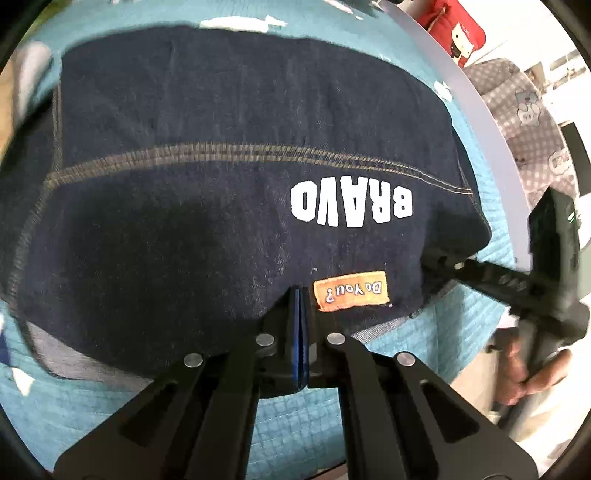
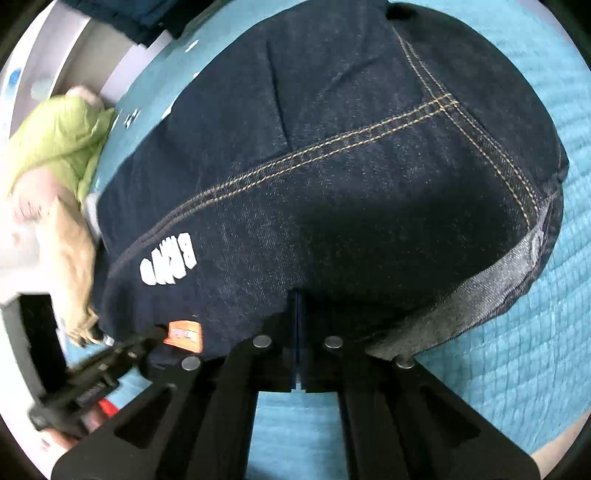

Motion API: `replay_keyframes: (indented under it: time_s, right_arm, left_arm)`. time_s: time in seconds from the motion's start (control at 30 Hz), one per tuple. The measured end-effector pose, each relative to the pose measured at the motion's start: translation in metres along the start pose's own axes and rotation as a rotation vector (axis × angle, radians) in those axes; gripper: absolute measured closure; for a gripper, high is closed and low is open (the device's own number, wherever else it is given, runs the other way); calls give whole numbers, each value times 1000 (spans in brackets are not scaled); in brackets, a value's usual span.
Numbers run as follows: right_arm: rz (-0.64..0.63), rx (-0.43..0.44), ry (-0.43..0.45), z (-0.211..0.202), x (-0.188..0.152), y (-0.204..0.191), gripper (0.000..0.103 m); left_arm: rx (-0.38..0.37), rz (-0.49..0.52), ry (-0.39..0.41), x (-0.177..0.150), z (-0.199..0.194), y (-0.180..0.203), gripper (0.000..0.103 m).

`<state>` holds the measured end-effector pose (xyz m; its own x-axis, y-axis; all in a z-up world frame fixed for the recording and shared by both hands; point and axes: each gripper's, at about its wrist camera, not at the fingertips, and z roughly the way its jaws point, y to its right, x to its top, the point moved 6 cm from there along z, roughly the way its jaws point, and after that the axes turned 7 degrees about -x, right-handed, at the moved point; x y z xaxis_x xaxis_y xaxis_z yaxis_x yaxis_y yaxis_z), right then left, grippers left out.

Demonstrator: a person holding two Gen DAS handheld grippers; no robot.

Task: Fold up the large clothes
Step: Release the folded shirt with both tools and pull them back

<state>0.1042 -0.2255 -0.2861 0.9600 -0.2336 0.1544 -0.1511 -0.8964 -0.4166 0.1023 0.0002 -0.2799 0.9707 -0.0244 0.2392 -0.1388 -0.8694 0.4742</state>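
A dark denim garment (image 1: 184, 221) with tan stitching, white "BRAVO" lettering (image 1: 351, 206) and an orange "Do You?" label (image 1: 352, 291) lies spread on a teal quilted cover (image 1: 295, 424). My left gripper (image 1: 299, 291) is shut, and its tips pinch the near hem just left of the label. My right gripper (image 1: 424, 260) reaches in from the right and bites the garment's right edge. In the right wrist view my right gripper (image 2: 299, 293) is shut on the denim (image 2: 332, 166) beside a lighter turned-up hem (image 2: 461, 302). My left gripper (image 2: 159, 332) meets the label (image 2: 184, 334) at the lower left.
A white curved rim (image 1: 472, 110) borders the cover, with a red item (image 1: 454, 22) and checked fabric (image 1: 524, 122) beyond. A hand (image 1: 532, 373) holds the right gripper's handle. Green cloth (image 2: 55, 140), beige cloth (image 2: 70, 258) and dark folded clothes (image 2: 129, 18) lie to the left.
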Motion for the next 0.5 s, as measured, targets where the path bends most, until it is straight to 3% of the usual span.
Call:
replay_keyframes:
  time_s: [0.07, 0.17, 0.27, 0.37, 0.43, 0.5]
  right_arm:
    - [-26, 18, 78, -26, 12, -13, 97]
    - [-83, 67, 221, -64, 40, -41, 97]
    - [-186, -3, 325, -68, 77, -67, 100]
    - [-241, 32, 326, -43, 111, -99, 100]
    - [-278, 6, 323, -23, 125, -113, 100]
    - [-313, 25, 256, 11, 134, -131, 100]
  left_arm:
    - [71, 72, 41, 6, -17, 13, 100]
    - [38, 92, 103, 24, -41, 26, 100]
    - [73, 97, 177, 60, -55, 22, 99]
    - [109, 60, 235, 98, -56, 8, 100]
    - [112, 9, 264, 128, -49, -8, 100]
    - [104, -25, 279, 150, -38, -22, 99]
